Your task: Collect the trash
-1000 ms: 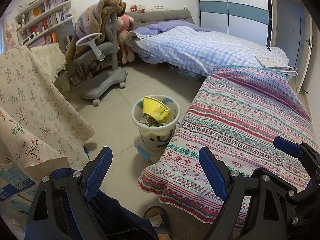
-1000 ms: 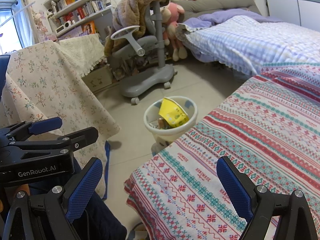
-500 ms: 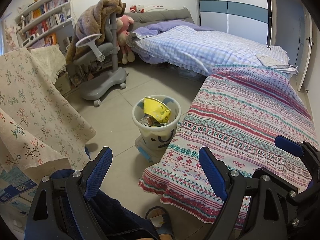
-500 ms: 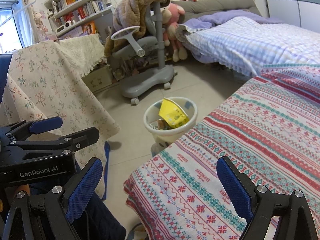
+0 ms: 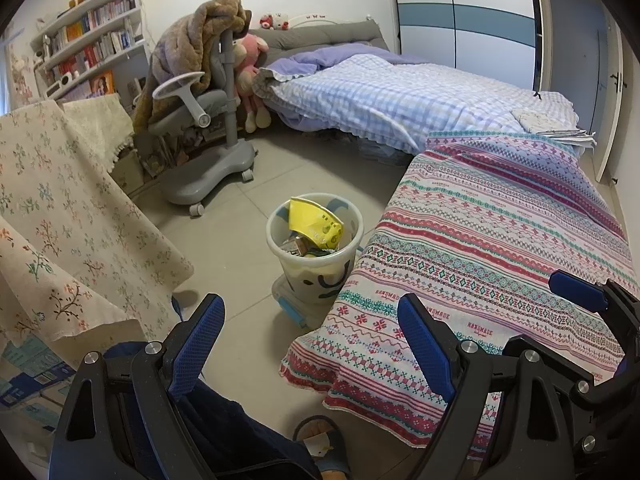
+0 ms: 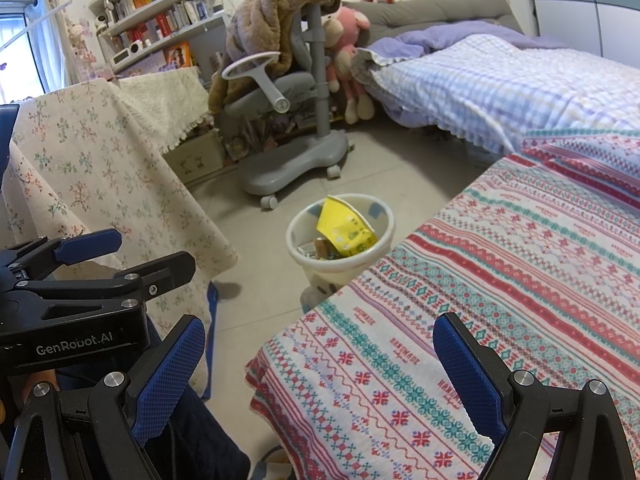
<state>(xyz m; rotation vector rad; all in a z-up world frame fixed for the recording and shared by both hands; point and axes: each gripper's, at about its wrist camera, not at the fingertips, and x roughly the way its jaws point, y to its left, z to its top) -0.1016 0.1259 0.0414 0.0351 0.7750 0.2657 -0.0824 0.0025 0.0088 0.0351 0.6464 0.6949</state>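
A white trash bin stands on the tiled floor beside the patterned bed corner. A yellow wrapper sticks out of it above other scraps. My left gripper is open and empty, held above the floor short of the bin. My right gripper is open too, hovering over the patterned bedspread corner. The left gripper's body shows at the left of the right wrist view. The right gripper's finger shows at the right of the left wrist view.
A floral cloth drapes over furniture at the left. A grey wheeled chair with a brown blanket stands behind the bin. A checked bed fills the back. A person's slippered foot is at the bottom.
Both views have shifted only slightly; the bin sits a little lower in the frames. Both grippers stay open and empty.
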